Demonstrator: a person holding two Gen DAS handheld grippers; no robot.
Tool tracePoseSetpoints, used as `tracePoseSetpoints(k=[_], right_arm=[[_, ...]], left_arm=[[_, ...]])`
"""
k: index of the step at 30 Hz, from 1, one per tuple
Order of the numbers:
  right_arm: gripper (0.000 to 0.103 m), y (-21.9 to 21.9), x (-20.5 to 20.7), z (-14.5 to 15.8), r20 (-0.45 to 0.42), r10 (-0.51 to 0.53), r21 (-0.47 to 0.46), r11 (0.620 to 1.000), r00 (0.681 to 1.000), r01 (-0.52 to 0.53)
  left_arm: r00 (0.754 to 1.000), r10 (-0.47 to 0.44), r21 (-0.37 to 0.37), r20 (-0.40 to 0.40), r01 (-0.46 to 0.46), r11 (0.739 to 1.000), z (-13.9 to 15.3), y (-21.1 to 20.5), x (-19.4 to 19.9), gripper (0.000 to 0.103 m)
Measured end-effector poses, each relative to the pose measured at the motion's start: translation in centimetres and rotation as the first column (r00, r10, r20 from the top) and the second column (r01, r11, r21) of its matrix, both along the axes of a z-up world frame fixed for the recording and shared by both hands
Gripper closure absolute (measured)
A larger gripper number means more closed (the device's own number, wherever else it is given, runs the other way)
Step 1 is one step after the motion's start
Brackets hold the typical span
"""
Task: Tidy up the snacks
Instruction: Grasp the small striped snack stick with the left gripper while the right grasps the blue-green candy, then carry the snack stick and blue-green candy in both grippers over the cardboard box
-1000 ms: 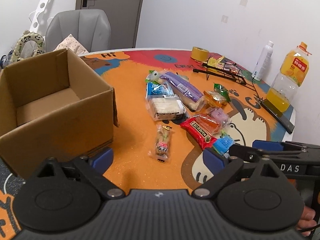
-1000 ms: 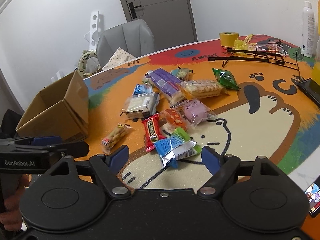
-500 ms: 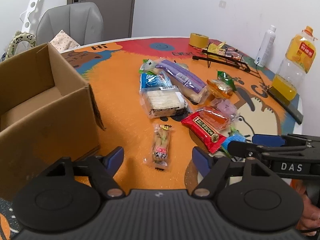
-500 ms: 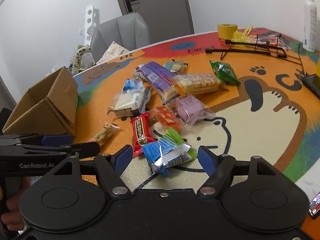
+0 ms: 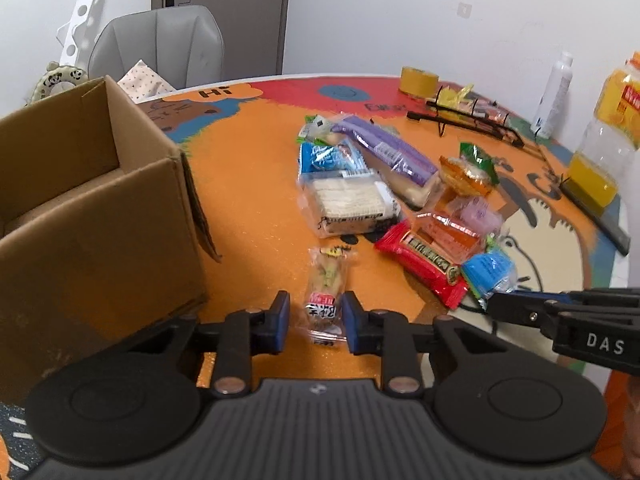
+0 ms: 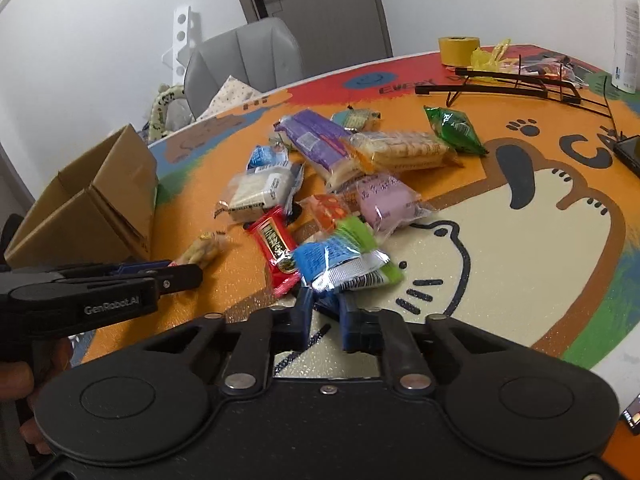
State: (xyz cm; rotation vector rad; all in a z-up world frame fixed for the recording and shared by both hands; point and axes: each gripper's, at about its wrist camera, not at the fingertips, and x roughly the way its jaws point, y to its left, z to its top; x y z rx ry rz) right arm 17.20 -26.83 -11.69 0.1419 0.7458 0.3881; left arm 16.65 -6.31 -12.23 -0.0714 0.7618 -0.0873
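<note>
On the orange cartoon table mat (image 5: 248, 200) lies a small clear peanut snack packet (image 5: 326, 276). My left gripper (image 5: 314, 320) has it by the near end, its jaws closing with the pads against the wrapper. In the right wrist view the same packet (image 6: 202, 248) sticks out past the left gripper (image 6: 188, 274). My right gripper (image 6: 326, 312) is shut on the near corner of a blue and green packet (image 6: 344, 256). That packet (image 5: 490, 272) and the right gripper (image 5: 496, 304) show at the right of the left wrist view. An open cardboard box (image 5: 100, 220) stands left.
Beyond the grippers lies a pile of snacks: a red bar (image 6: 276, 248), a purple pack (image 6: 316, 140), a white cake pack (image 5: 348, 204), a green bag (image 6: 454, 128). A black wire rack (image 6: 516, 84), tape roll (image 6: 458, 50), juice bottle (image 5: 604, 148) and grey chair (image 5: 160, 44) ring the table.
Both grippers went from wide open to closed. The left one moved forward and down to the small clear packet; the right one closed on the blue and green packet's corner.
</note>
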Motion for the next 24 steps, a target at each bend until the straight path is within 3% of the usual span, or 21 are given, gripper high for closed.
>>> tracePoseSetpoints(k=[2,3,10,17,18,19,22,23,24], right_arm=[[0.103,0.0,-0.1,0.2,0.004,0.004,0.008,1.000,1.000,-0.004],[0.103,-0.1,-0.2,0.2,0.008,0.006,0.017,1.000,1.000,-0.006],[0.103,-0.5,-0.9,1.1,0.036,-0.007,0.053,0.999,0.999,0.005],[0.103,-1.0,-1.4,1.7,0.027,-0.012,0.035,0.999,1.000,0.012],[0.100,-0.9,-1.3,1.7,0.015,-0.010,0.027,1.000,1.000,0.009],[0.090,-0.7,-1.2,1.7,0.022,-0.010,0.016,1.000,1.000,0.010],[0.035,0.0,-0.9,1.8,0.068,-0.024,-0.032,0.999,0.997,0.026],[0.026,0.1,-0.8,1.9,0.083,-0.024,-0.035,0.999,0.996,0.027],[0.024,0.2,-0.6,1.9,0.087,-0.018,-0.035,0.999,0.996,0.021]], left_arm=[[0.999,0.022,0.012,0.032,-0.022,1.000,0.6,0.1,-0.4,0.081],[0.999,0.021,0.002,0.035,-0.021,1.000,0.8,0.4,-0.5,0.085],[0.998,0.018,-0.039,0.056,-0.016,0.999,2.1,1.0,-1.2,0.086],[0.999,0.018,-0.058,0.051,-0.015,0.998,2.0,1.2,-1.6,0.087],[0.998,0.019,-0.055,0.051,-0.017,0.998,1.9,1.2,-1.6,0.087],[0.999,0.019,-0.052,0.049,-0.017,0.998,1.9,1.2,-1.6,0.087],[0.999,0.023,-0.050,0.029,-0.021,0.999,1.5,1.3,-1.4,0.087],[1.000,0.019,-0.048,0.023,-0.018,0.999,1.5,1.3,-1.5,0.085],[1.000,0.011,-0.044,0.018,-0.010,0.999,1.5,1.3,-1.5,0.082]])
